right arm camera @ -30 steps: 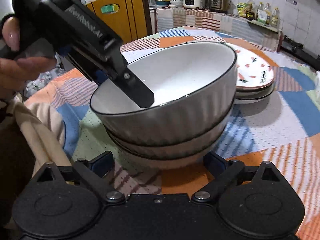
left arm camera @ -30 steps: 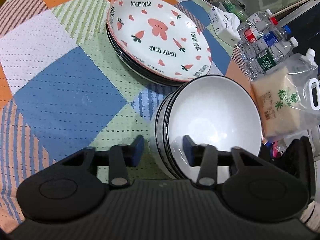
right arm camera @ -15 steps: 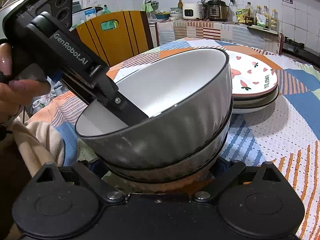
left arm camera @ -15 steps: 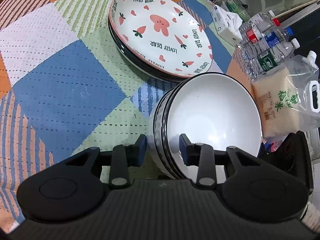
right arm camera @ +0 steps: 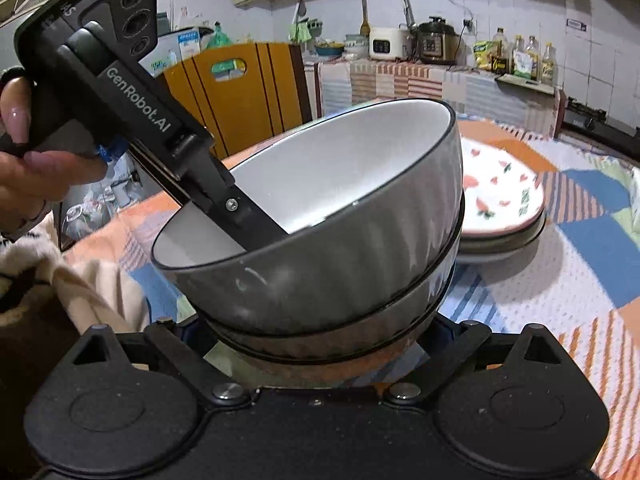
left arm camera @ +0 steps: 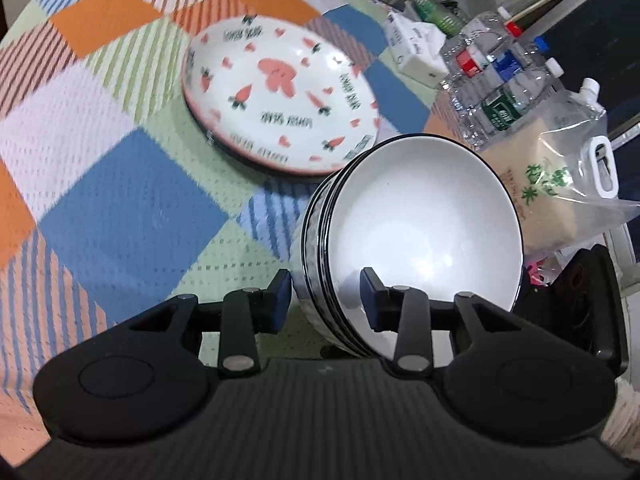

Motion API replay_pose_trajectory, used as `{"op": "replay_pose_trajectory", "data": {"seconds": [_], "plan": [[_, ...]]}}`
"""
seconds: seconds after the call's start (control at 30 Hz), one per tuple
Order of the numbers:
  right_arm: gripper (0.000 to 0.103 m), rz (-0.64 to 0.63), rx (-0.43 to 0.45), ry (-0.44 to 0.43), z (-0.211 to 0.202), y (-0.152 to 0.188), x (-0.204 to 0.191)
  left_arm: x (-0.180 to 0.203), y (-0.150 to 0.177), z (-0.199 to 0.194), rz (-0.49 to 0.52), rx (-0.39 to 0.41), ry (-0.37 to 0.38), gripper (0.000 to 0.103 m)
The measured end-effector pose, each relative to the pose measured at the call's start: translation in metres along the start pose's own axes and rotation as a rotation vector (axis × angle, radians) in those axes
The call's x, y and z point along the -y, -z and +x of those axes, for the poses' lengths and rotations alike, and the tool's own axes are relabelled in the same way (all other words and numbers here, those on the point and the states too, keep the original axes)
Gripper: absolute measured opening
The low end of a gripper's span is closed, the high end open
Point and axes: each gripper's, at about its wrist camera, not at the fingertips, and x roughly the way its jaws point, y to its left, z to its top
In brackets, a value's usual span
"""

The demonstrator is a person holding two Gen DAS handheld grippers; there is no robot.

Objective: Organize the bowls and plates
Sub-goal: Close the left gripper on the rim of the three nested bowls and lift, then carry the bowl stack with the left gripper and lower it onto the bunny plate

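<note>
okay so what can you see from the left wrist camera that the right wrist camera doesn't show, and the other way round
Only the left wrist view shows the water bottles, the bag of rice and the tissue box at the table's edge.

Only the right wrist view shows the kitchen counter, the rice cooker, the orange chair and the hand holding the left gripper.

Both show the stacked bowls tilted, one left finger inside the rim, the carrot plate, and the patchwork tablecloth.
</note>
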Motion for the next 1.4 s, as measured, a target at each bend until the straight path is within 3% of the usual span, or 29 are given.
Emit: {"op": "replay_pose_trajectory", "data": {"seconds": [0.57, 1.0, 1.4], "plan": [[0.100, -0.065, 0.077, 0.032, 0.002, -0.068, 0.030, 0.012, -0.087, -0.024, 0.022, 0.007, -0.039, 0.035], [0.100, -0.043, 0.024, 0.054, 0.055, -0.098, 0.072, -0.015, -0.144, 0.019, 0.033, 0.045, -0.066, 0.036], [0.100, 0.036, -0.047, 0.085, 0.096, -0.095, 0.099, -0.033, -0.161, 0.063, 0.015, 0.054, -0.097, 0.036]]}}
